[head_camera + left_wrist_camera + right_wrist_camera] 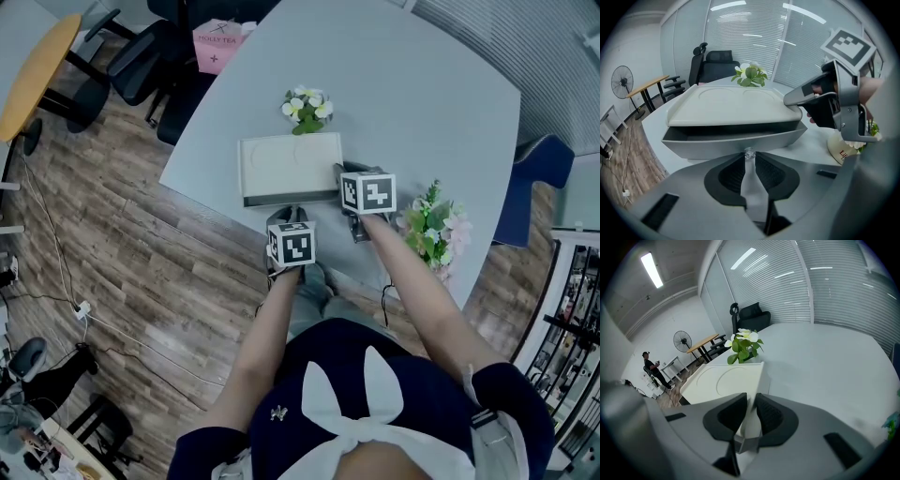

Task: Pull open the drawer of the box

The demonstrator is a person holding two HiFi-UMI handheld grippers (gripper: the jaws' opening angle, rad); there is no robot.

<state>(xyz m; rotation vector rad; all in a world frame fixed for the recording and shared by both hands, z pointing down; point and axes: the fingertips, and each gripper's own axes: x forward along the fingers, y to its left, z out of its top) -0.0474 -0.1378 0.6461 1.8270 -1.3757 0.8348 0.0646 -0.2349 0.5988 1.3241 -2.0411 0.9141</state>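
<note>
Box (286,164) first: it is a flat case with a cream lid marked by shallow round recesses. It sits close to your edge of the pale grey bench (422,103). A small pot of white flowers (307,106) stands at its far side, and a bigger flowering plant (433,223) is off to your right. Its grey drawer (736,140) stands out a little from under the lid, with a dark gap above the drawer front.

Your left claw (749,159) is drawn narrow onto the small clear knob (749,152) at the middle of the drawer front, and the pads pinch it. Your right claw (751,399) is narrow too, clamped on the box's near right corner with the white edge standing between its pads.

Only the left gripper view shows you the knob and the gap. In the head view the marker cubes cover both claws' tips, and the drawer is just a dark strip along the box's near side. The left gripper view also catches your right claw from the side, its upper jaw lying on the corner of the lid. The right gripper view gives you the lid from above, a standing fan (683,339) and a person (650,366) far off, but its own jaws block the drawer side.

You cannot see inside the drawer because the lid shades it. The bigger plant's pot is cut off at the edge of the left gripper view, and its print is too partial to read.
</note>
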